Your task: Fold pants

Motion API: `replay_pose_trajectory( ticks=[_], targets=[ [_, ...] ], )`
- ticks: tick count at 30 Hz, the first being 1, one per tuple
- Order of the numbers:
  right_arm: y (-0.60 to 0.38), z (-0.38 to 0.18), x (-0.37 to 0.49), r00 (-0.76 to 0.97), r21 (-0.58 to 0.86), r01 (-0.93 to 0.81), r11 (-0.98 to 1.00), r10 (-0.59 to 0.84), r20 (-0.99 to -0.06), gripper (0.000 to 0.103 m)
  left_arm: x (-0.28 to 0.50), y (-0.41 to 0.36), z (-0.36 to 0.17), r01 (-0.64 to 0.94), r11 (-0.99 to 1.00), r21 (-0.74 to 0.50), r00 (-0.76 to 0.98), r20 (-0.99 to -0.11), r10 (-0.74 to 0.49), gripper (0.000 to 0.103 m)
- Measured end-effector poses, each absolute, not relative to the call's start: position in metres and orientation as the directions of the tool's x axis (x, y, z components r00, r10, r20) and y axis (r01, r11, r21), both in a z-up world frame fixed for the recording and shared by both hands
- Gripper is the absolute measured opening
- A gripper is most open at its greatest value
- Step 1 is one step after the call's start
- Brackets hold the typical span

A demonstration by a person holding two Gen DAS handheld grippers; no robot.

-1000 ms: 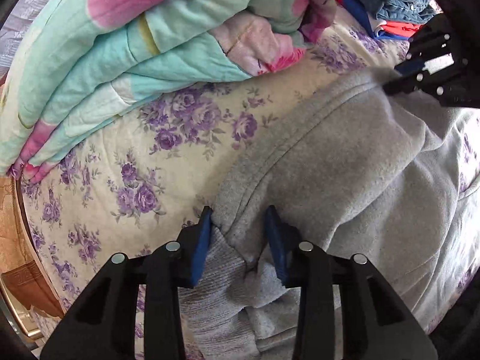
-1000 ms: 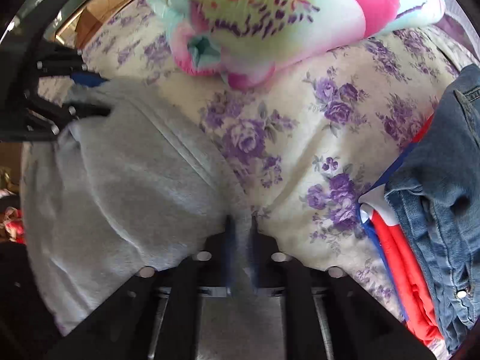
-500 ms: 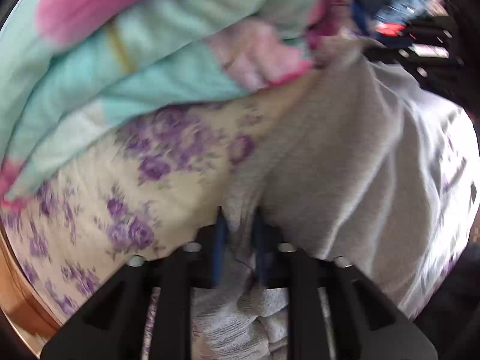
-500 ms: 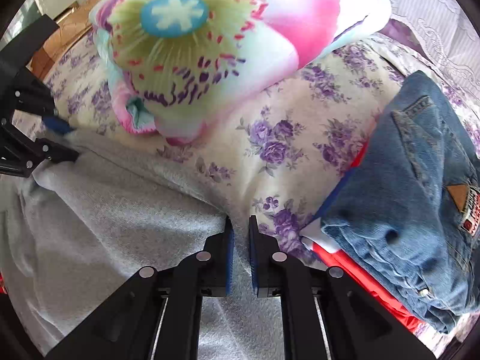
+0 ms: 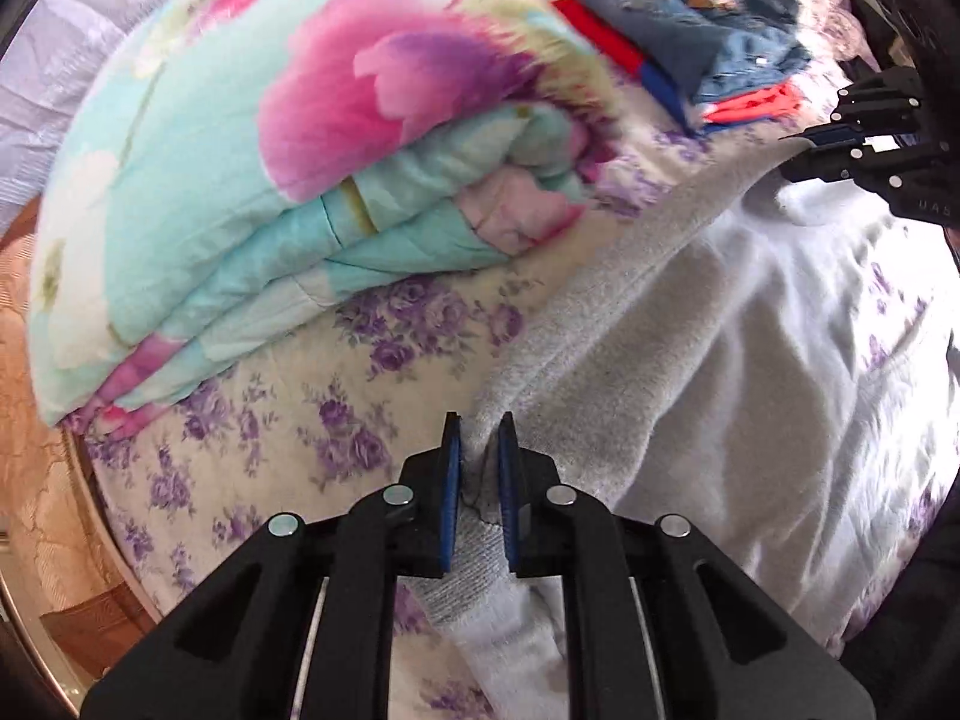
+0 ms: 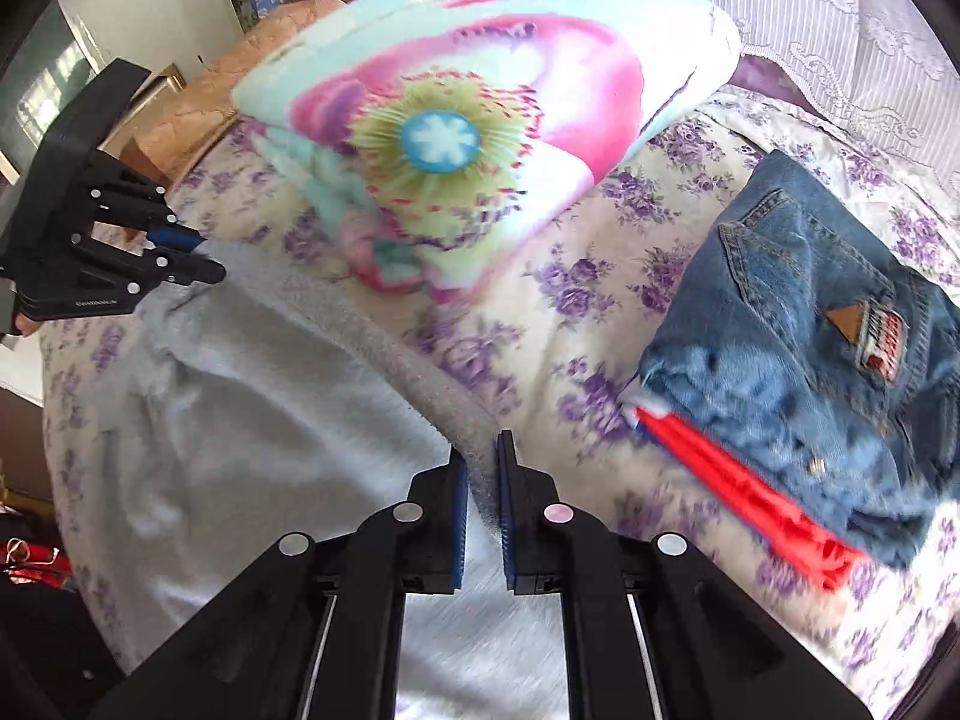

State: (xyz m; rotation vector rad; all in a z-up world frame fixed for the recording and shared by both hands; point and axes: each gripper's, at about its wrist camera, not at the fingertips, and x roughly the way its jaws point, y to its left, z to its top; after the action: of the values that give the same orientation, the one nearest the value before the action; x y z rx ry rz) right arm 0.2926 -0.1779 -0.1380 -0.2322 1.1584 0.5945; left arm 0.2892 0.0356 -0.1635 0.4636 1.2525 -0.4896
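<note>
Grey sweatpants lie across a flowered bed sheet, with one edge pulled up taut between the two grippers. My left gripper points down, and its jaws are closing with a bunched fold of the grey cloth pinched between the blue pads. My right gripper is shut on the far end of the same edge of the sweatpants. Each wrist view shows the other tool across the cloth: the right gripper at upper right and the left gripper at left.
A thick folded quilt with pink flowers lies just beyond the lifted edge. Folded jeans sit on a red garment to the right. A wooden bed frame borders the left side, and a lace curtain hangs behind.
The left jaws went from open around the cloth to pinching it. Both grippers rose, lifting the pants' edge off the sheet, and more of the quilt and jeans came into view.
</note>
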Motion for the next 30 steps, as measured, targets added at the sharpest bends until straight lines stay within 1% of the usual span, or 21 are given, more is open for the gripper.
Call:
replay_pose_trajectory(
  ticks=[3,7,11,14,18,21,23,27,29,30],
  targets=[
    [-0.181,-0.114,0.237,0.242,0.169,-0.602,0.781,0.380,-0.893,0.009,0.247,0.039,-0.146,0.594,0.802,0.062,0.277,-0.952,-0.132,0.011],
    [-0.172,-0.099,0.159,0.153,0.261,-0.627,0.734,0.444,-0.883,0.009,0.207,0.072,-0.129,0.580,0.814,0.023,0.295,-0.938,-0.183,0.012],
    [-0.145,-0.117,0.089,0.038,0.316,-0.637,0.703,0.438,-0.898,0.009,0.154,0.086,-0.134,0.602,0.798,0.042,0.272,-0.950,-0.156,0.013],
    [-0.128,-0.149,0.057,-0.004,0.316,-0.617,0.721,0.398,-0.917,0.009,0.131,0.099,-0.152,0.601,0.799,0.003,0.209,-0.966,-0.154,0.015],
    [-0.118,-0.195,0.052,-0.012,0.293,-0.559,0.776,0.345,-0.938,0.009,0.120,0.106,-0.191,0.606,0.795,-0.002,0.164,-0.978,-0.127,0.017],
    [-0.118,-0.224,0.050,-0.018,0.284,-0.515,0.809,0.322,-0.947,0.009,0.119,0.110,-0.204,0.597,0.801,-0.045,0.138,-0.978,-0.158,0.019],
    [-0.120,-0.230,0.052,-0.017,0.295,-0.477,0.828,0.327,-0.945,0.009,0.117,0.116,-0.196,0.600,0.794,-0.091,0.114,-0.974,-0.198,0.021],
    [-0.118,-0.226,0.049,0.004,0.269,-0.477,0.837,0.308,-0.951,0.009,0.101,0.150,-0.158,0.584,0.778,-0.234,0.083,-0.936,-0.343,0.029],
    [-0.116,-0.224,0.046,0.023,0.246,-0.487,0.838,0.294,-0.955,0.009,0.095,0.163,-0.139,0.546,0.798,-0.255,0.107,-0.924,-0.368,0.029],
    [-0.114,-0.223,0.044,0.029,0.237,-0.488,0.840,0.288,-0.957,0.009,0.092,0.164,-0.126,0.534,0.792,-0.295,0.116,-0.902,-0.415,0.029]
  ],
)
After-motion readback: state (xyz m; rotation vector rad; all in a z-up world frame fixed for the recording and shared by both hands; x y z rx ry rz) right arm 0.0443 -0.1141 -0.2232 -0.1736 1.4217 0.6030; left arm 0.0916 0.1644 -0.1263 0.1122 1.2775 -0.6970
